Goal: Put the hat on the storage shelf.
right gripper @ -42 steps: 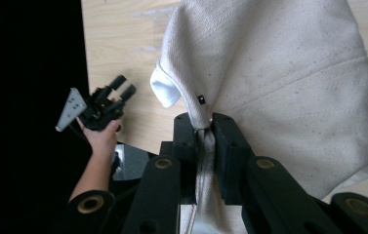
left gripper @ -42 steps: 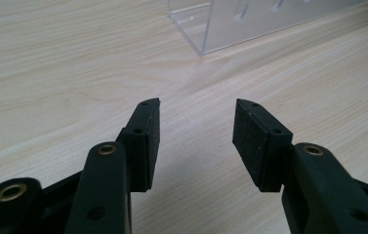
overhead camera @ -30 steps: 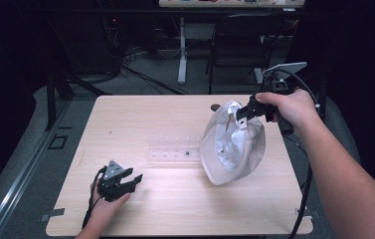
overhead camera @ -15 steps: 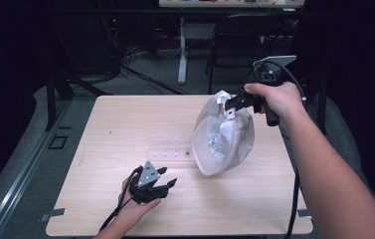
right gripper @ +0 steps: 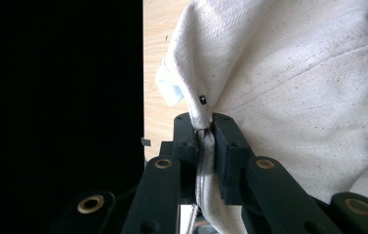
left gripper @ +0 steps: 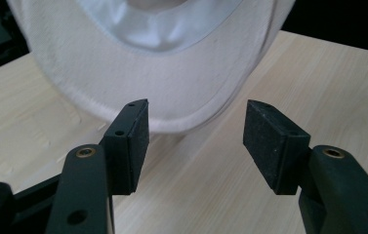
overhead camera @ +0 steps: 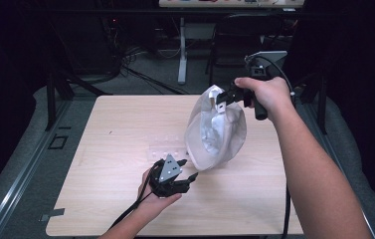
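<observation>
Cap (left gripper: 172,92): we see its top cut off by the frame edge in the left gripper view.
Cap fabric inside right tongs (right gripper: 205,146): we cannot see it.

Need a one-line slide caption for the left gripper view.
Open left claw faces the curved brim of a white fabric cap, hanging just above the pale wooden table.

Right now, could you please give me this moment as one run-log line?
right gripper: shut on white cap, held up | left gripper: open, jaws near cap's brim, not touching | table: wooden
</observation>
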`<action>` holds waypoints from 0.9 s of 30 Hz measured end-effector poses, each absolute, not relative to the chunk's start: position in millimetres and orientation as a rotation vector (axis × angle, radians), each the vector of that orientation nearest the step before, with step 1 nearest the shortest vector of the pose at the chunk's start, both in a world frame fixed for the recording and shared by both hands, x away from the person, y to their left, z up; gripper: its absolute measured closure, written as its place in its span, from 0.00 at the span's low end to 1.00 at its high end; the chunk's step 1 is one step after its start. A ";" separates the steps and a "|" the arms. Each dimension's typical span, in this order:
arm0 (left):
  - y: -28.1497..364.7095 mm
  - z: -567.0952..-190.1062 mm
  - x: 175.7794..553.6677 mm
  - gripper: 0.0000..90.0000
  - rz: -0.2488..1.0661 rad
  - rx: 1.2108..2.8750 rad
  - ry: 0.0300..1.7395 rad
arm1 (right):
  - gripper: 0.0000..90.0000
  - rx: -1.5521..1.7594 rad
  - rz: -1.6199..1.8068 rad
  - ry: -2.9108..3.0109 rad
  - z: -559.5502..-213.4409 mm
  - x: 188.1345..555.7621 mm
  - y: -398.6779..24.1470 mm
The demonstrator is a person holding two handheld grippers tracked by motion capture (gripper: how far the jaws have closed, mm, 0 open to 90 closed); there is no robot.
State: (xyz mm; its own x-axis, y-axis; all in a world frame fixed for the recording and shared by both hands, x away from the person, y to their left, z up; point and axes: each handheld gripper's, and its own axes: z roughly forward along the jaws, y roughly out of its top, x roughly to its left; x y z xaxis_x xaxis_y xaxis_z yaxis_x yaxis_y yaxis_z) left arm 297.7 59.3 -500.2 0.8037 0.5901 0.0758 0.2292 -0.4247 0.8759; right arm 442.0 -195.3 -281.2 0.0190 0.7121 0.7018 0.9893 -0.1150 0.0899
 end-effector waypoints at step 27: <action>31.8 -479.3 307.8 0.89 0.624 2.091 0.638 | 0.90 -1.900 -0.880 -1.740 -276.4 448.2 -177.9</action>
State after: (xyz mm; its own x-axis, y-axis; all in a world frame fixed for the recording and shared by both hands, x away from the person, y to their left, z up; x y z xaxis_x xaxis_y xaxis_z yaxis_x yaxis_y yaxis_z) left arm 307.8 31.8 -479.3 0.7465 0.6342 0.2011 0.2153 -0.5163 0.8289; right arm 448.2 -177.9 -276.4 0.0184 0.7219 0.6917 0.9850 -0.1318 0.1113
